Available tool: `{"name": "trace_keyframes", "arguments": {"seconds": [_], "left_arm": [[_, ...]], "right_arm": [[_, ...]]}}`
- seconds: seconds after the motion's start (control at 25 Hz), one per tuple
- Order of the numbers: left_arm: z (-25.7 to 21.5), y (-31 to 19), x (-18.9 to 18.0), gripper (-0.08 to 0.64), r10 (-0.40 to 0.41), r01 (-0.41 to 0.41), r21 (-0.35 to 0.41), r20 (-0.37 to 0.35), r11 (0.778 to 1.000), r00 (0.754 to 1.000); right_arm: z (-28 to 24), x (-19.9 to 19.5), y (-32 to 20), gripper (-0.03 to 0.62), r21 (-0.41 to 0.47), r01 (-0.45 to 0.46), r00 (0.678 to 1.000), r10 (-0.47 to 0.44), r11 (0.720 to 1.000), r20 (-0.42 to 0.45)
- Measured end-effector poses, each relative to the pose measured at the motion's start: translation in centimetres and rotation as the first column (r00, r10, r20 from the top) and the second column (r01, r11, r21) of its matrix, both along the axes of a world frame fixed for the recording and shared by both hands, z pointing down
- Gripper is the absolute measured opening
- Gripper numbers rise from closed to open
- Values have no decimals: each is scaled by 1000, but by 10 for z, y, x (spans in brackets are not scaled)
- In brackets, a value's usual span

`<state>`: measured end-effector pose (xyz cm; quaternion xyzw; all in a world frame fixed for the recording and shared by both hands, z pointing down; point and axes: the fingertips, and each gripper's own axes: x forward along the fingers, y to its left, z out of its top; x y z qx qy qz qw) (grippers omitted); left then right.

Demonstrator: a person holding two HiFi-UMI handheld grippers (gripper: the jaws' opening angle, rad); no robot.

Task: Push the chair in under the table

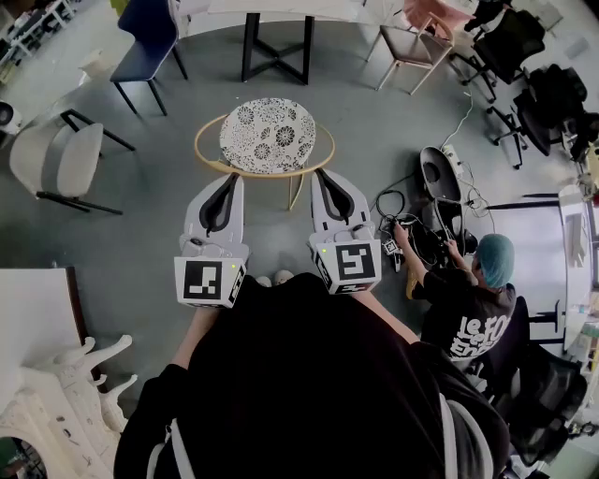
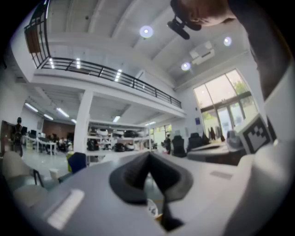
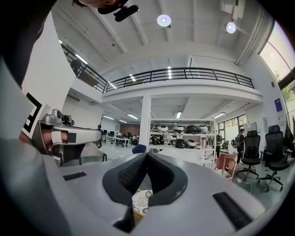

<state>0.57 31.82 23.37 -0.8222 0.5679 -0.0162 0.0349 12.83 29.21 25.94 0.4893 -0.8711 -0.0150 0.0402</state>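
The chair [image 1: 269, 134] has a round black-and-white patterned seat inside a curved wooden rail and stands on the grey floor just ahead of me. Beyond it is the white table [image 1: 281, 9] on black legs. My left gripper [image 1: 226, 183] and right gripper [image 1: 327, 176] are side by side, level, with their tips over the chair's near rail; I cannot tell if they touch it. Both are shut with nothing between the jaws. In the right gripper view, the patterned seat [image 3: 139, 201] shows below the closed fingertips [image 3: 146, 159]. The left gripper [image 2: 148, 157] is likewise shut.
A blue chair [image 1: 146, 36] and a pink chair [image 1: 413, 39] stand by the table. A pale chair [image 1: 58, 159] is at the left. A person in a teal cap [image 1: 479, 297] crouches at the right among cables [image 1: 393, 206]. White furniture [image 1: 56, 374] fills the lower left.
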Motion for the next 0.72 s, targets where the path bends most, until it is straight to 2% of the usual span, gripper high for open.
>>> {"name": "trace_keyframes", "arguments": {"seconds": [0.44, 0.72], "left_arm": [[20, -7, 3, 9, 7, -7, -39, 6, 999, 1000], [48, -52, -21, 8, 16, -16, -70, -7, 997, 1000]], "right_arm": [[11, 2, -8, 21, -13, 32, 999, -31, 999, 30], [38, -18, -53, 21, -46, 12, 1000, -13, 999, -12]]}}
